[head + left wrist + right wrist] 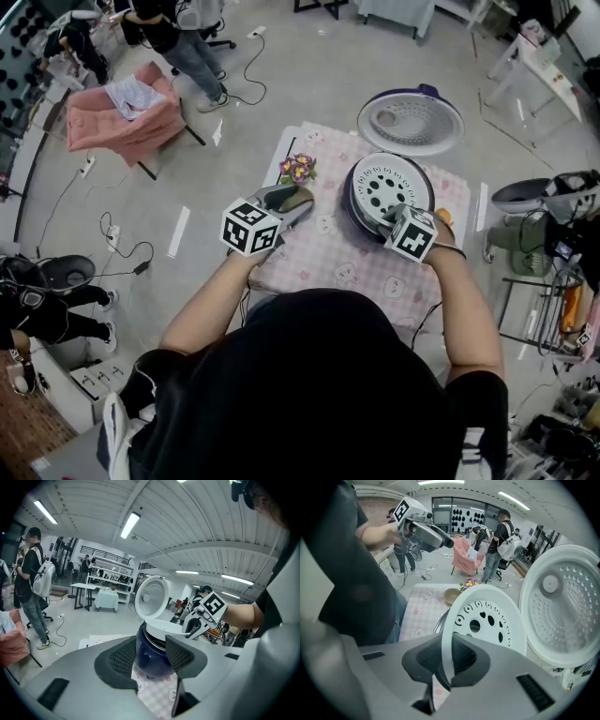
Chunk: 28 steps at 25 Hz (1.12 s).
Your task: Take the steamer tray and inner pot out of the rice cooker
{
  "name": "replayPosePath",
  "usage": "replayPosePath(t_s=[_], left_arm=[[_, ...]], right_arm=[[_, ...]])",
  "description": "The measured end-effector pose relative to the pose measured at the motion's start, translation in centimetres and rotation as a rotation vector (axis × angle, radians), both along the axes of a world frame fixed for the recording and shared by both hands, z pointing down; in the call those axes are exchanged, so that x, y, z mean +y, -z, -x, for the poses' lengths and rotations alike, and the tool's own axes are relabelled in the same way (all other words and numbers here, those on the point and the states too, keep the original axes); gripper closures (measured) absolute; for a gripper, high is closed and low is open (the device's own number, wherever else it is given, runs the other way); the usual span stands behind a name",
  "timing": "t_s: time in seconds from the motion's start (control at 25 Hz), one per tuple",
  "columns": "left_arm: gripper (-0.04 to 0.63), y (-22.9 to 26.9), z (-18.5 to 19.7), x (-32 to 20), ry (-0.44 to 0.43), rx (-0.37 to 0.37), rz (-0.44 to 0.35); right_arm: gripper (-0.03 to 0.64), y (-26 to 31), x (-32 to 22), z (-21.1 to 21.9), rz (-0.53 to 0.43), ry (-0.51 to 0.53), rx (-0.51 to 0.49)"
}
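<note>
One steamer tray (487,620) tilts above one rice cooker (349,202); the right tool (445,660) clamps its rim. The left tool (157,656) gapes open, empty.

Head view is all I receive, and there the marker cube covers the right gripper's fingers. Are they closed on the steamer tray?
Observer: Yes. In the right gripper view the right gripper pinches the near rim of the white steamer tray between its fingers.
Operator: Does the left gripper hold anything?
Observer: No. In the left gripper view its fingers stand apart and empty; the blue rice cooker is only seen beyond them.
</note>
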State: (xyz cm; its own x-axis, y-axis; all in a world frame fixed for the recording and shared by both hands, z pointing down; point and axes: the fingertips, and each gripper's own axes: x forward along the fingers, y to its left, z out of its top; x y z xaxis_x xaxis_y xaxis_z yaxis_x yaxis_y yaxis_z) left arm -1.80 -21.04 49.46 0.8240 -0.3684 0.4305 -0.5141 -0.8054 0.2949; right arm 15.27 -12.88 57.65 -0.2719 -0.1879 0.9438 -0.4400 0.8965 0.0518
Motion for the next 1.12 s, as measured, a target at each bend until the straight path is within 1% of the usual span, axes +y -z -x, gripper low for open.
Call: replayPosePath(t_s=[0.48, 0.76, 1.12], left_arm=[[0.390, -0.2, 0.6, -0.1, -0.021, 0.000, 0.008], [0.391, 0.1, -0.5, 0.2, -0.067, 0.003, -0.006], [0.394, -0.5, -4.1, 2.1, -0.176, 0.002, -0.002]], right_arm=[[0.588, 1.2, 0.3, 0.5, -0.030, 0.008, 0.029], [0.588, 2.4, 1.2, -0.2, -0.064, -0.033, 0.042], [0.588, 2.8, 4.5, -3.4, -0.077, -0.149, 0.060]])
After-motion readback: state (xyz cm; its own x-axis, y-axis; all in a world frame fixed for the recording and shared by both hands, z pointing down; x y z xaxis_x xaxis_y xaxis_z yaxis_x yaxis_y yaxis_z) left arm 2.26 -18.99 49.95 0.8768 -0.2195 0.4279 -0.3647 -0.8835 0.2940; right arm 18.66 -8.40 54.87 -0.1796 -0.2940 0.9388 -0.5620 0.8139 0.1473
